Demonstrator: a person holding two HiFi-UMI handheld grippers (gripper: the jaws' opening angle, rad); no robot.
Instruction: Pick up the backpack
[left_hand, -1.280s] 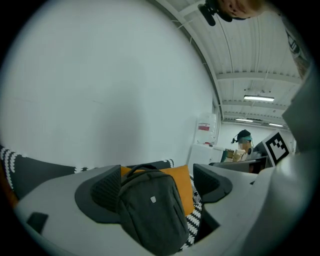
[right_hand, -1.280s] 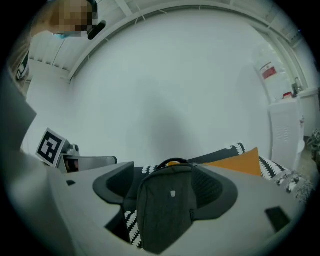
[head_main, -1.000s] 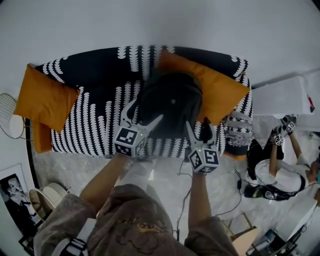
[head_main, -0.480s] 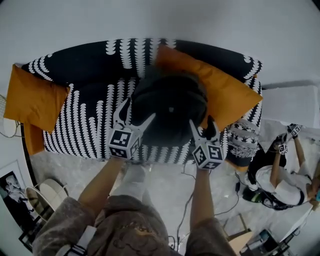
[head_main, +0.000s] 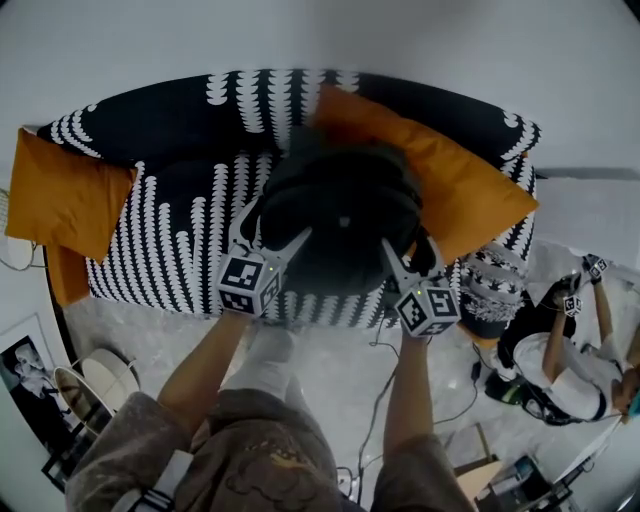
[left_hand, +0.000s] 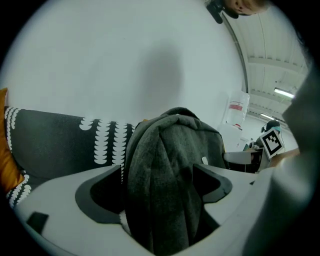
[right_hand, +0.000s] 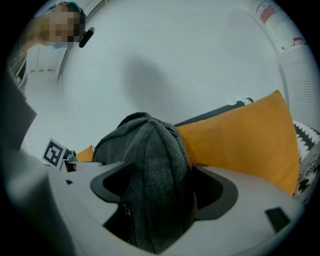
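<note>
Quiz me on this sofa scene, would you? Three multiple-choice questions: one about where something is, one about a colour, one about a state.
1. Where is the backpack?
A) on the floor
B) on the sofa, against an orange cushion
C) on a shelf

2. What colour is the backpack?
A) red
B) dark grey
C) white

3. How do the left gripper's jaws stand?
A) pressed together, empty
B) apart around a cushion
C) apart, with backpack fabric between them

Answers:
1 B: the head view shows it on the sofa, leaning on the cushion.
2 B: the left gripper view shows dark grey cloth.
3 C: the left gripper view shows a fold of the backpack in the gap.
</note>
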